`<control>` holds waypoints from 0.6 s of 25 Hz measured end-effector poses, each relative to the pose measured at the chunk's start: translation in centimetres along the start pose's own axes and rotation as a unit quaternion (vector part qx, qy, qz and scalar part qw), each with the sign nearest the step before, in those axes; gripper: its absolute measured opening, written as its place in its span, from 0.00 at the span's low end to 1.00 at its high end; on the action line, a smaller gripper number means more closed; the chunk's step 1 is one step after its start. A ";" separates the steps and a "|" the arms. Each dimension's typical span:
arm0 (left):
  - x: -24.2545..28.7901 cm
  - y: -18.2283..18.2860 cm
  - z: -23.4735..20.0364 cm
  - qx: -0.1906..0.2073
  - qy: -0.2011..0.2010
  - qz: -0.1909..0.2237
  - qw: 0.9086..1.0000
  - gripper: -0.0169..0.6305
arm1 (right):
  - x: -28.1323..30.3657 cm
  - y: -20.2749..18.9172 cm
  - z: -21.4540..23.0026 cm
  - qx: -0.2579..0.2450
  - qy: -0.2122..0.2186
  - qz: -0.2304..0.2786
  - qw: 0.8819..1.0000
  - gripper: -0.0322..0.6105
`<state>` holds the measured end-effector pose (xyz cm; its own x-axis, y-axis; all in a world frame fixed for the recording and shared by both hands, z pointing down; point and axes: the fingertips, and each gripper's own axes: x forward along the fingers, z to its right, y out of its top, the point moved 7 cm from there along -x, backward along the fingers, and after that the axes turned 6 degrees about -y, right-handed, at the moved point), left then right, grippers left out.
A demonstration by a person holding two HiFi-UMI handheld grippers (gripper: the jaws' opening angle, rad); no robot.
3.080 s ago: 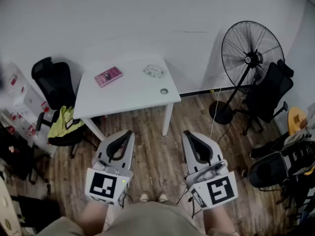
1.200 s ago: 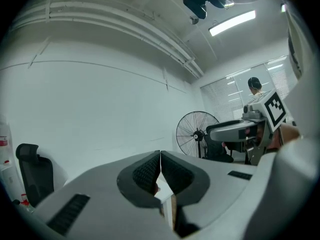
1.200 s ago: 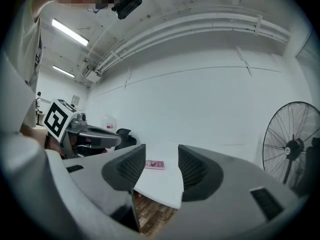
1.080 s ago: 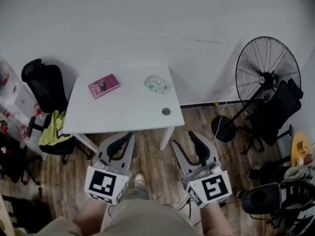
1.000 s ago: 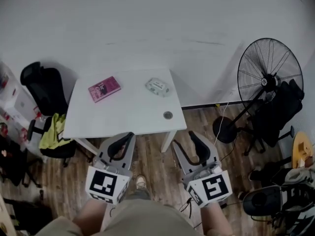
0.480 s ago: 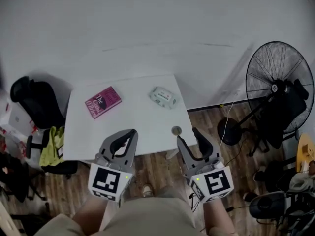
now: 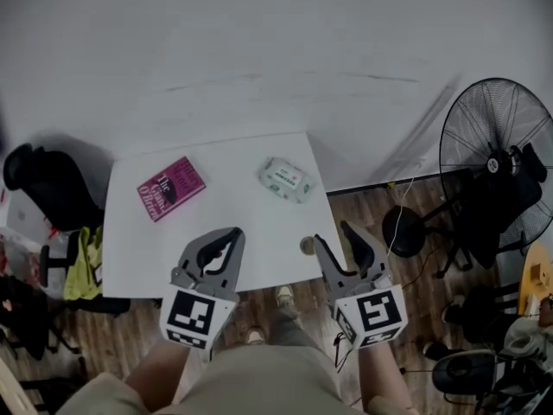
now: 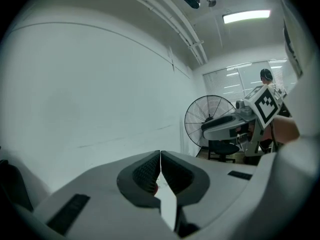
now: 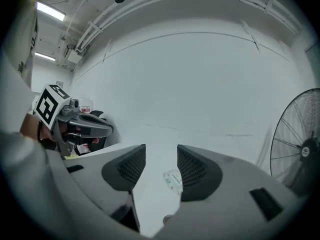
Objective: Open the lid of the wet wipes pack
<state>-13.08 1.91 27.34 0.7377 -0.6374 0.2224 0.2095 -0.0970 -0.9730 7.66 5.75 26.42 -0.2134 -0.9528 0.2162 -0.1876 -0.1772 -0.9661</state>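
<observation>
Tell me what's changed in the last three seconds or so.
The person has walked up to the table. The left gripper and right gripper, earlier over the floor, now reach over its near edge. Nothing was taken hold of. Unchanged: the left one is shut, the right one is open, and the wipes pack and book lie where they were.

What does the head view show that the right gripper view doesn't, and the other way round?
Only the head view: the pink book on the white table, and the wooden floor. Only the right gripper view: the ceiling light strip. Both: the wet wipes pack lying on the table ahead of the right hand-held gripper, whose jaws stand apart; the standing fan; and the left hand-held gripper.
</observation>
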 end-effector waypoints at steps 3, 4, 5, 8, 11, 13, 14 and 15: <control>2.7 -0.1 -1.0 -0.002 0.007 -0.011 1.000 0.06 | 2.9 -0.6 1.7 -0.001 0.015 -0.017 1.000 0.37; 3.7 -0.1 -1.4 -0.002 0.011 -0.016 1.000 0.06 | 4.0 -0.8 2.3 -0.002 0.020 -0.027 0.999 0.37; 4.7 -0.1 -1.9 -0.004 0.016 -0.020 1.000 0.06 | 5.1 -0.9 2.9 -0.003 0.026 -0.033 0.999 0.37; 7.7 -0.1 -3.5 -0.010 0.031 -0.033 0.999 0.06 | 8.8 -1.4 4.9 -0.001 0.044 -0.031 0.999 0.37; 10.3 -0.2 -4.7 -0.016 0.044 -0.047 0.998 0.06 | 11.9 -1.8 6.5 -0.004 0.063 -0.041 0.997 0.37; 12.0 -0.2 -5.4 -0.014 0.055 -0.056 0.997 0.06 | 14.0 -2.1 7.5 -0.011 0.077 -0.047 0.996 0.37; 12.8 -0.1 -5.7 -0.013 0.062 -0.060 0.996 0.06 | 14.9 -2.3 7.9 -0.015 0.085 -0.050 0.995 0.37; 13.5 -0.1 -6.0 -0.015 0.069 -0.062 0.996 0.06 | 15.8 -2.5 8.3 -0.018 0.093 -0.054 0.994 0.37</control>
<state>-6.99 -11.28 30.07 0.6111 -0.7183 0.3326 0.2733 -0.2028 -0.9403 12.74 -10.93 31.07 -0.3627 -0.8665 0.3428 -0.2513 -0.2633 -0.9314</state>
